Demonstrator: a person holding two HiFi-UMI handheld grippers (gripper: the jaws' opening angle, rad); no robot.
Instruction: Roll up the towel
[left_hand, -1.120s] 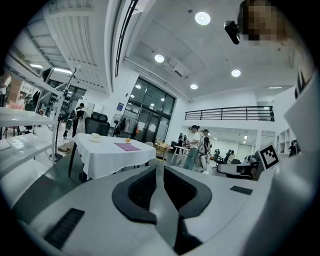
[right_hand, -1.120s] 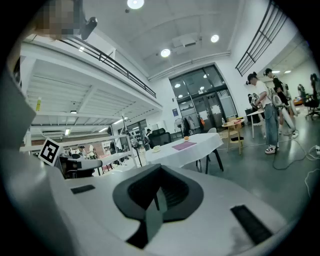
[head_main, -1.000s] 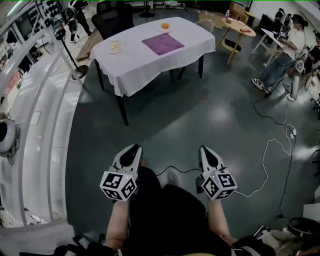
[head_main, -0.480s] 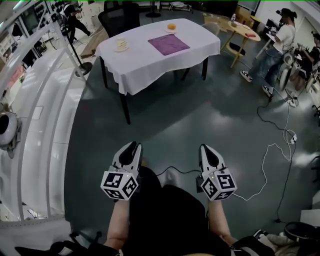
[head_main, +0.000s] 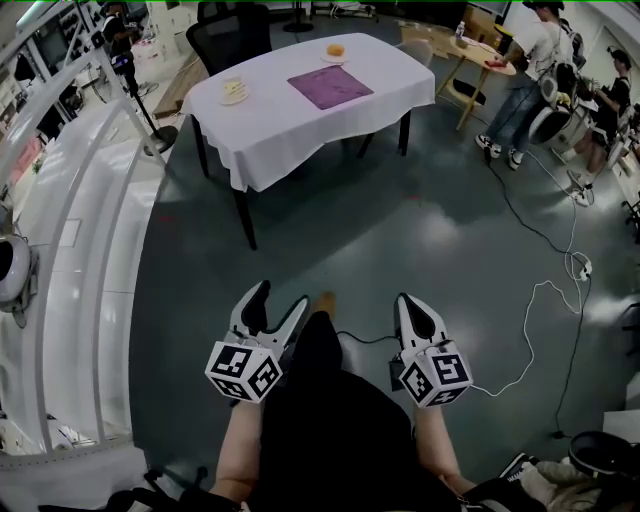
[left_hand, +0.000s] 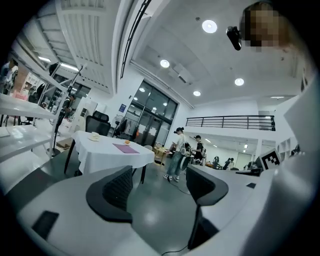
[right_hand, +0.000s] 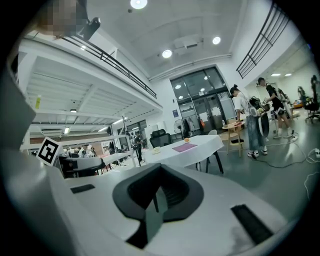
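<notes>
A purple towel (head_main: 329, 86) lies flat on the white-clothed table (head_main: 270, 125) far ahead; it shows small as the towel (left_hand: 125, 148) in the left gripper view and as the towel (right_hand: 184, 147) in the right gripper view. Both grippers hang low near the person's legs, well short of the table. My left gripper (head_main: 276, 305) has just been opening; its jaws stand wide apart with nothing between them. My right gripper (head_main: 407, 303) is shut and empty.
An orange fruit (head_main: 335, 49) and a plate with food (head_main: 233, 90) sit on the table. A black chair (head_main: 225, 30) stands behind it, a wooden table (head_main: 470, 50) to the right. People (head_main: 525, 60) stand at the far right. Cables (head_main: 545, 290) cross the floor; a white railing (head_main: 60, 200) runs along the left.
The left gripper's jaws have spread from nearly closed to wide open. The people at the right have shifted. Both hands have stayed where they were.
</notes>
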